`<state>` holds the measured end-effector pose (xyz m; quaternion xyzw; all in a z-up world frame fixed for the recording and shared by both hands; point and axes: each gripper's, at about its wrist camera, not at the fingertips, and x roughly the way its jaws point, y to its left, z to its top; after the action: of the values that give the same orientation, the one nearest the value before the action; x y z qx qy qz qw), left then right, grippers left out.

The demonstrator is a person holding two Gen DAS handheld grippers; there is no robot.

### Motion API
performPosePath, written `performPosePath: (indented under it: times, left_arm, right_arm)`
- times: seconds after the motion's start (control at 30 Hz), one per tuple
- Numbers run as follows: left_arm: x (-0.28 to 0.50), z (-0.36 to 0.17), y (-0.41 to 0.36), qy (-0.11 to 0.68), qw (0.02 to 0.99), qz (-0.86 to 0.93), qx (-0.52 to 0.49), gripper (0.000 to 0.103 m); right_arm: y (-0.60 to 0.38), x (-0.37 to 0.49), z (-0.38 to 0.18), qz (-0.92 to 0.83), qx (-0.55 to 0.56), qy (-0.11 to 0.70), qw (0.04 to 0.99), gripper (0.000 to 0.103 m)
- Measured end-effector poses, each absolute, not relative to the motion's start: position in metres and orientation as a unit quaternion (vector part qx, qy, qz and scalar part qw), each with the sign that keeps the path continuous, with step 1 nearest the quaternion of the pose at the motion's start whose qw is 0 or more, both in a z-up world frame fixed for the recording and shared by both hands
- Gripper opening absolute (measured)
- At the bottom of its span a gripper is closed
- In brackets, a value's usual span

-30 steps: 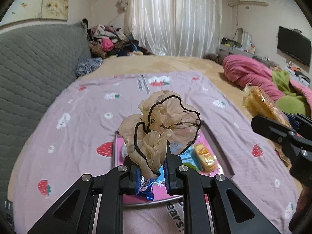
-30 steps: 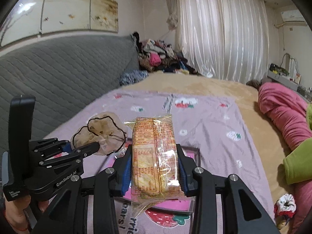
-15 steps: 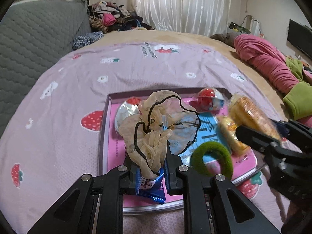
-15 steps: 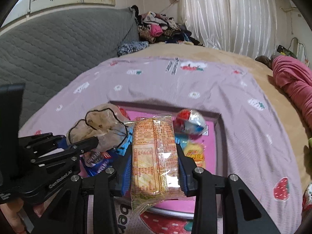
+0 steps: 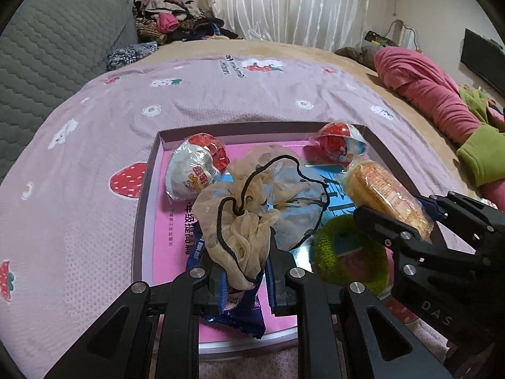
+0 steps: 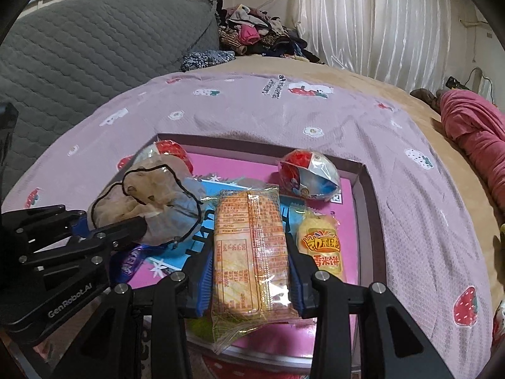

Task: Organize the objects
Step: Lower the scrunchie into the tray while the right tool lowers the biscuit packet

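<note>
Lowering over tray (image 5: 143, 208): left gripper (image 5: 243, 271) fingers pinching beige scrunchie (image 5: 252, 202), right gripper (image 6: 251, 278) fingers pinching cracker packet (image 6: 249, 246); both came down, release likely next.

Both wrist cams close, angled down, share tray (image 5: 143, 208) (image 6: 366, 208).

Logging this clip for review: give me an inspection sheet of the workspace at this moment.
Surface: strawberry-print sheet on a bed, pink tray on it.
Job's things: in tray, two egg toys, green ring, blue packet, small yellow snack.
Clutter: clothes pile, pink blanket.
Grippers: left gripper shut on beige scrunchie; right gripper shut on cracker pack; both over the tray.
Cables: cord on the far wall.
Surroundings: grey headboard, curtains, TV.
</note>
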<state>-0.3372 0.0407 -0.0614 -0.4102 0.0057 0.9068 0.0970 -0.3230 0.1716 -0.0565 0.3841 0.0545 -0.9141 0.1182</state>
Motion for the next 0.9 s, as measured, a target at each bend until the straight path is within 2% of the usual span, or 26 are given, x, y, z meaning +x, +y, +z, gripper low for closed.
performPosePath:
  times: [0.17,0.33,0.47,0.6,0.67,0.8,0.9]
  left_arm:
    - [-0.34,-0.067,0.041,0.002,0.103,0.907,-0.409,0.02]
    - [-0.341,-0.071,0.041,0.003,0.103,0.908,-0.405,0.028]
    - [-0.339,-0.071,0.042,0.007,0.1,0.91,-0.402,0.03]
    - [-0.338,-0.071,0.04,0.007,0.098,0.911,-0.4,0.043]
    - [-0.337,-0.07,0.039,0.006,0.099,0.911,-0.4,0.044]
    - [-0.336,-0.07,0.037,0.01,0.092,0.912,-0.4,0.059]
    - [-0.336,-0.07,0.035,0.008,0.092,0.911,-0.402,0.062]
  right_arm:
    - [0.17,-0.328,-0.068,-0.912,0.389,0.048,0.125,0.04]
    - [0.171,-0.33,-0.079,-0.907,0.401,0.047,0.124,0.04]
    - [0.168,-0.33,-0.08,-0.907,0.401,0.049,0.121,0.04]
    - [0.168,-0.329,-0.081,-0.907,0.401,0.049,0.121,0.04]
    - [0.169,-0.328,-0.08,-0.907,0.399,0.047,0.122,0.04]
    - [0.17,-0.327,-0.079,-0.909,0.396,0.044,0.122,0.045]
    - [0.17,-0.326,-0.077,-0.91,0.394,0.046,0.122,0.048]
